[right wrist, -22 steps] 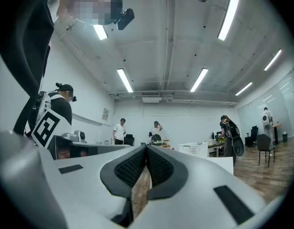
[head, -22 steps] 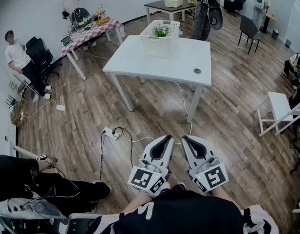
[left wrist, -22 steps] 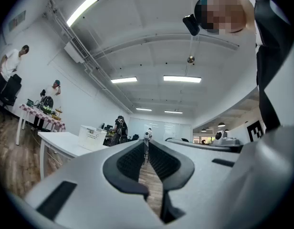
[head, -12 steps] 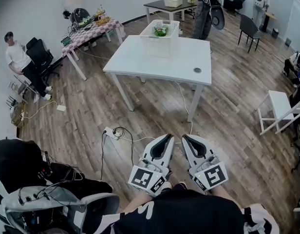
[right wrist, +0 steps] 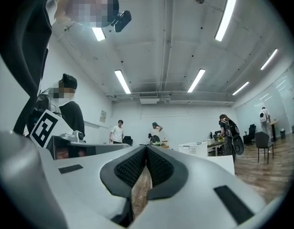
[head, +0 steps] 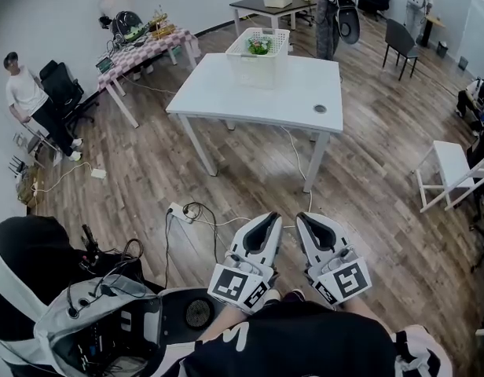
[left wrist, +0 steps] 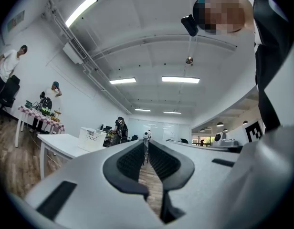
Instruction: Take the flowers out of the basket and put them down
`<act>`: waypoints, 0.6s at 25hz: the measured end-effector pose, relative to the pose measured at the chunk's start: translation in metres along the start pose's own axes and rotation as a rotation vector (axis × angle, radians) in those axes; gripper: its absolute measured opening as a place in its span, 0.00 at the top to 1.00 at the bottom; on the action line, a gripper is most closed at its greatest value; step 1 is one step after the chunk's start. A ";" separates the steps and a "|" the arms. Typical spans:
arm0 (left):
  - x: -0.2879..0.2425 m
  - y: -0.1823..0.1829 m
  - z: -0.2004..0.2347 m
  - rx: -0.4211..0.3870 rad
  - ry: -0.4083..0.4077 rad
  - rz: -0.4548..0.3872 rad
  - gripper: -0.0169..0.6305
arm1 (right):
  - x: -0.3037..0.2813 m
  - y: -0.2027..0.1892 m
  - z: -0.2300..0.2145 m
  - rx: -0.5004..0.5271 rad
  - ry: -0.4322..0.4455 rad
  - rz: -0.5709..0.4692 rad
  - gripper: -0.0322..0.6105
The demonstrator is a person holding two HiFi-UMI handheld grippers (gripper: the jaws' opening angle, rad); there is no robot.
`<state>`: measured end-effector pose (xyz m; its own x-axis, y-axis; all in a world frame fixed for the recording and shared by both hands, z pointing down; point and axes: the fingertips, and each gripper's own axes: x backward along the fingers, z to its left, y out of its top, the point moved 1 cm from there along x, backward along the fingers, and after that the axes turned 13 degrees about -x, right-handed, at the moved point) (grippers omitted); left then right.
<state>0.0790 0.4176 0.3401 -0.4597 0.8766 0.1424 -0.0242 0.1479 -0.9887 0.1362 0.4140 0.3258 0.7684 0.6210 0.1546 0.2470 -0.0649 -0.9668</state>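
Well ahead of both grippers, across open wooden floor, we find the basket (head: 258,72) standing on the far side of a white table (head: 250,102). The flowers (head: 259,47) lie inside it, showing as a small green cluster with pale spots just above the rim. At this range we cannot make out individual stems or heads.

The left gripper (head: 269,219) and right gripper (head: 303,219) hang side by side, close to the person's body, pointing towards the table. Each gripper view shows its jaws brought together at the tips with only floor visible through the slit behind them. Both are closed and carry nothing.

We judge the task not yet begun, since nothing is within reach of either tool and the approach comes first.

We expect the flowers to be light, soft and easily crushed, with pliable stems. The hold should go low on the gathered stems, below the heads, with gentle pressure. The basket looks light and open-walled. It may drag or tip if stems catch in the mesh, so the free gripper could usefully steady its rim.
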 end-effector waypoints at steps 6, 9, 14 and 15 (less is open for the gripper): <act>0.000 0.003 0.007 0.006 -0.020 -0.007 0.92 | -0.009 -0.001 0.005 -0.010 -0.020 0.001 0.92; -0.001 0.004 0.015 0.003 -0.033 -0.004 0.92 | -0.017 -0.001 0.008 -0.020 -0.031 -0.009 0.92; 0.003 0.001 0.021 0.001 -0.042 0.000 0.92 | -0.020 -0.004 0.010 -0.037 -0.055 -0.020 0.92; 0.003 0.000 0.021 -0.001 -0.045 0.000 0.92 | -0.019 -0.007 0.011 -0.038 -0.057 -0.020 0.92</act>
<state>0.0588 0.4106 0.3398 -0.4993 0.8550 0.1401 -0.0231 0.1485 -0.9886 0.1137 0.4110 0.3271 0.7284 0.6661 0.1606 0.2848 -0.0811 -0.9552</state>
